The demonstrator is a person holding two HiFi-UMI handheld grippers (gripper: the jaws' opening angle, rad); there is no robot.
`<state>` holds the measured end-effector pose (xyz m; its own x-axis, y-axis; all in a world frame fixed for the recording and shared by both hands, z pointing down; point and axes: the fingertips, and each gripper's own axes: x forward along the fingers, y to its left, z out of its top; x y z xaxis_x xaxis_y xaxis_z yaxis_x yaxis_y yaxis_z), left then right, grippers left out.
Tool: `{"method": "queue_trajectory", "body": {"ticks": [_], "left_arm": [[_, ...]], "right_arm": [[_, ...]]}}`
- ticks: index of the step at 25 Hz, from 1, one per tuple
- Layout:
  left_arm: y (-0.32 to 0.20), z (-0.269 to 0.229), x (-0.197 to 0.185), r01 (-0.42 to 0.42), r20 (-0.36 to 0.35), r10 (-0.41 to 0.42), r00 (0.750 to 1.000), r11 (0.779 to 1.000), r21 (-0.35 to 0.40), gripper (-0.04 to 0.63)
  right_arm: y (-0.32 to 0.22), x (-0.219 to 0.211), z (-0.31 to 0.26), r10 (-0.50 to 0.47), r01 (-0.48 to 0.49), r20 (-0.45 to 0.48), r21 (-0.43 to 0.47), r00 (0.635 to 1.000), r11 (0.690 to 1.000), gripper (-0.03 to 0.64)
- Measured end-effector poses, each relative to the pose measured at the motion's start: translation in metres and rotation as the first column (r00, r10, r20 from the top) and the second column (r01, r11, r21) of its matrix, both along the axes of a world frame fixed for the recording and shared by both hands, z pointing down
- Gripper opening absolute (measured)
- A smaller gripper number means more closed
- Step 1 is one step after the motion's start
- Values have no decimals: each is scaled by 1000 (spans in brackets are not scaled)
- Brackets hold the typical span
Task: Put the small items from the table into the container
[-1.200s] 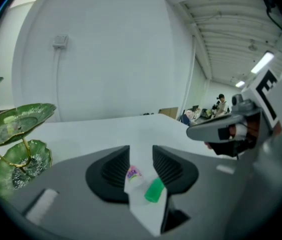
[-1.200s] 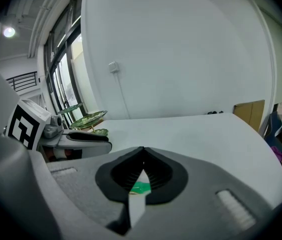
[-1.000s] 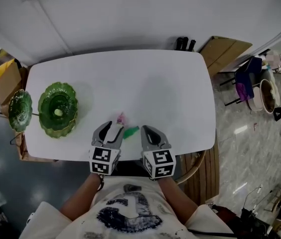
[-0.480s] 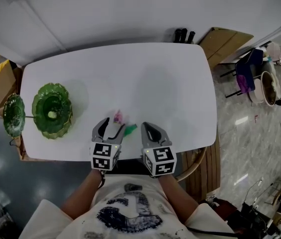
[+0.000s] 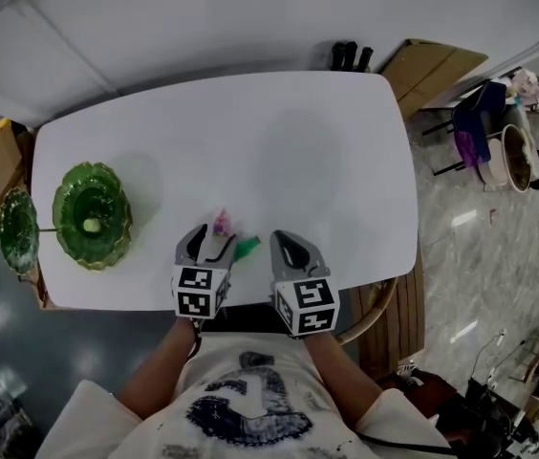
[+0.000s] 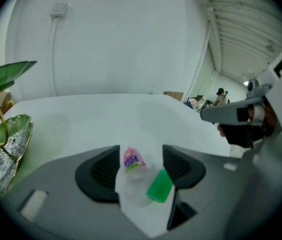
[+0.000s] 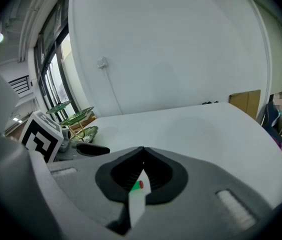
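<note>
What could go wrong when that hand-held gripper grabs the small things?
The pink-labelled item and the green item lie close together between the open jaws of the left hand-held gripper; closing might catch both or squirt one sideways. They sit near the front edge of the table, so a nudged one could fall off. The green dish stands far aside, a long carry.

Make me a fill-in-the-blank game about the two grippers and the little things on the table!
The left gripper's jaws stand wide ____, not touching the pink packet.
The little piece beside that packet is coloured ____.
The right gripper's jaws are ____.
Missing words: open; green; shut.
</note>
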<state>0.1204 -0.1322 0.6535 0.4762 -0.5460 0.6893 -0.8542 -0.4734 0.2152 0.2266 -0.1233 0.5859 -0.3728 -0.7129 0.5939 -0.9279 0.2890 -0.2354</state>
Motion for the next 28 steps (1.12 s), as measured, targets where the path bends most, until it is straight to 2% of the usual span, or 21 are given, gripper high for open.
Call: {"method": "queue_trajectory", "body": {"ticks": [15, 28], "left_arm": [[-1, 36, 2, 10, 37, -6, 999, 995, -98, 239], [-2, 48, 2, 11, 41, -5, 999, 992, -124, 236]], "right_arm": [[-3, 11, 9, 22, -22, -1, -22, 1000, 999, 0], [-1, 12, 11, 20, -20, -6, -25, 1000, 999, 0]]}}
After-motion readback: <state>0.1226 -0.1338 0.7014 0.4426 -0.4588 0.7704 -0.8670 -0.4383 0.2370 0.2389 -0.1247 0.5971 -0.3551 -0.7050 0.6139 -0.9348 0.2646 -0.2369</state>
